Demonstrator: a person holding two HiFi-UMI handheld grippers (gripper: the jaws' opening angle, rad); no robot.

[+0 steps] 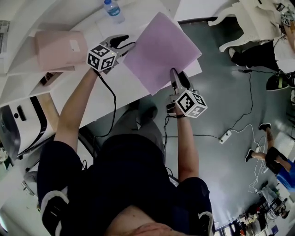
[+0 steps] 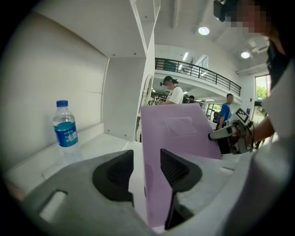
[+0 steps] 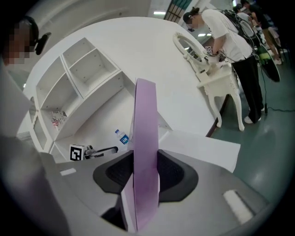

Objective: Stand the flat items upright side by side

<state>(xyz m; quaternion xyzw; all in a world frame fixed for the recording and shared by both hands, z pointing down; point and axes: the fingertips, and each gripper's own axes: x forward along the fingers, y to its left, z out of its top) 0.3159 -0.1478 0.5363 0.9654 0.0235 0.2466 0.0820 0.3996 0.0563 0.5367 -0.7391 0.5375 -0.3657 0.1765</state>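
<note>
A flat purple folder [image 1: 159, 48] hangs tilted over the white table [image 1: 99, 99], held by two corners. My right gripper [image 1: 176, 76] is shut on its near corner; in the right gripper view both pads press the folder's edge [image 3: 145, 129]. My left gripper [image 1: 125, 45] is at the folder's left corner. In the left gripper view the folder [image 2: 179, 133] lies against the right pad, and a thin gap shows at the left pad [image 2: 120, 173]. A pink flat item [image 1: 60, 48] lies in the shelf unit at left.
A water bottle [image 1: 113, 10] stands at the table's back by the white shelf unit [image 1: 18, 27]. An ornate white table [image 1: 244, 23] and people stand at right. A power strip [image 1: 226, 137] and cables lie on the grey floor.
</note>
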